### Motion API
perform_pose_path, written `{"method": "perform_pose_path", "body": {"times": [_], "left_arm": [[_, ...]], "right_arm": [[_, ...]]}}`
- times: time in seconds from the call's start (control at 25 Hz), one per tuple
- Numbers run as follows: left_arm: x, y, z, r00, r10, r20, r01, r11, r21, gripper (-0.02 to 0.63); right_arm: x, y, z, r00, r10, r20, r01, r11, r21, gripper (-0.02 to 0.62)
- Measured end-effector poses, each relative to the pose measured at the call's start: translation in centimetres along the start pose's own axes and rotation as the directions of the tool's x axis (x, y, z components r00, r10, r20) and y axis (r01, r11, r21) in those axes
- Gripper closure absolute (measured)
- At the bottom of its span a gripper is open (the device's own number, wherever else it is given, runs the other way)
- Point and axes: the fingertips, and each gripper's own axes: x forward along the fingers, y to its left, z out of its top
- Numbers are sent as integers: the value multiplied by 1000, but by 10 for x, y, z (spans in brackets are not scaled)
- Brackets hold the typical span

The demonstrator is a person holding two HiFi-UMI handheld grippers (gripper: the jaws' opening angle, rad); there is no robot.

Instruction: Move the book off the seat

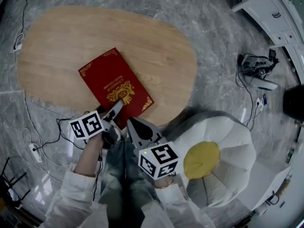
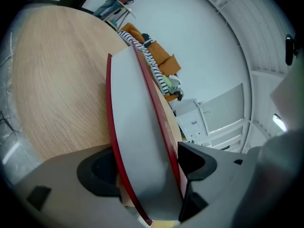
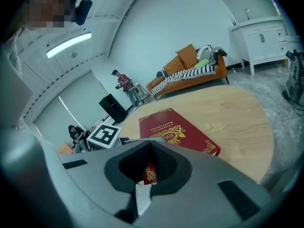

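A red book (image 1: 114,84) with gold print lies flat on the oval wooden table (image 1: 71,37), its near corner over the table's front edge. My left gripper (image 1: 116,109) straddles that near corner. In the left gripper view the book (image 2: 137,127) stands edge-on between the jaws, white page edge facing me, and the jaws are open wide around it without pressing. My right gripper (image 1: 135,127) hovers just in front of the table edge, shut and empty. The right gripper view shows the book (image 3: 175,129) beyond its closed fingertips (image 3: 149,144).
A white padded seat (image 1: 223,146) with a yellow cushion (image 1: 202,159) stands at the right, beside my right hand. Cables and a power strip (image 1: 256,70) lie on the marble floor at the right. A white cabinet (image 1: 266,8) fills the top right corner.
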Motion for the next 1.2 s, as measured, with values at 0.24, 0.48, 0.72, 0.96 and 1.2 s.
{"method": "perform_pose_path", "body": {"times": [0.24,0.48,0.72,0.96,1.2], "left_arm": [[0,15,-5,997,77,-11,-77,997,8,221],[0,18,-6,993,113,-27,-112,993,27,209],[-12,31,-5,973,228,-31,-224,968,117,195],[-29,32,-2,968,249,-7,-246,960,133,195],[-64,8,17,966,247,78,-257,954,152,196]], "right_arm": [[0,3,-2,1000,8,-7,-8,1000,0,584],[0,1,-1,1000,2,-9,-2,1000,-6,584],[-1,5,-1,1000,2,-4,-2,1000,-17,583],[-1,10,2,1000,9,-7,-9,999,-34,584],[-6,16,18,1000,-6,0,6,998,-70,584]]}}
